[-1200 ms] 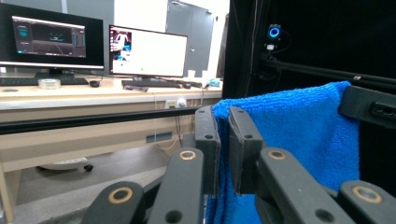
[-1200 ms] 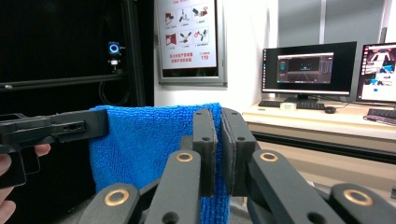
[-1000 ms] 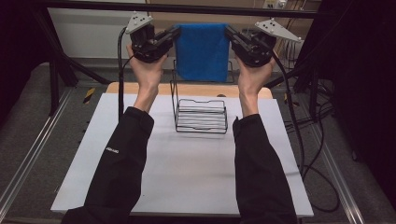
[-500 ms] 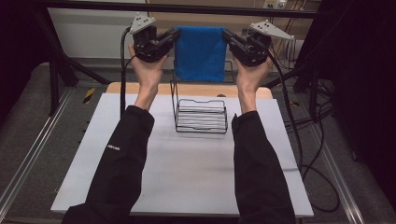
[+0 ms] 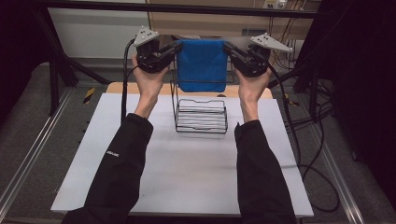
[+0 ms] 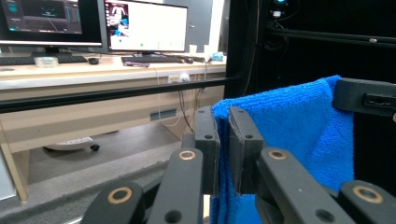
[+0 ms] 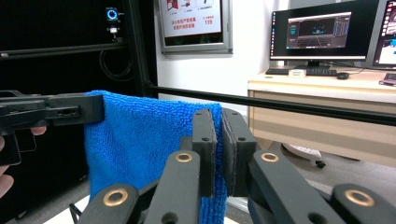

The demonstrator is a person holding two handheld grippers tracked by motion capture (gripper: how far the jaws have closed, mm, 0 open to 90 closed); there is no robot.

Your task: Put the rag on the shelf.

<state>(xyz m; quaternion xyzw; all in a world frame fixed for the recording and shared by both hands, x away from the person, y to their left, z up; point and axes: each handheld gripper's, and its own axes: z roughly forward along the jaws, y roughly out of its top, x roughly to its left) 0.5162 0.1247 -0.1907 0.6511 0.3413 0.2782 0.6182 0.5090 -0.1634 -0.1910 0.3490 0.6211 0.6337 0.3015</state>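
Note:
A blue towel [image 5: 202, 64] hangs spread between both grippers, held up above the far edge of the table. My left gripper [image 5: 176, 48] is shut on its upper left corner, and my right gripper [image 5: 227, 48] is shut on its upper right corner. In the left gripper view the towel [image 6: 299, 126] is pinched between the black jaws of the left gripper [image 6: 224, 140]. The right gripper view shows the towel [image 7: 140, 140] clamped in the right gripper [image 7: 218, 140], with the other gripper at the far corner. A black wire rack [image 5: 201, 114] stands on the white table [image 5: 187, 172] below the towel.
A wooden board [image 5: 116, 87] lies along the table's far edge. Black frame bars [image 5: 187, 8] cross above and behind. Cables [image 5: 322, 140] trail off the right side onto the floor. Desks with monitors [image 6: 144, 25] stand beyond the table.
Both grippers have lifted the towel slightly higher and farther from the person, keeping it stretched between them above the rack.

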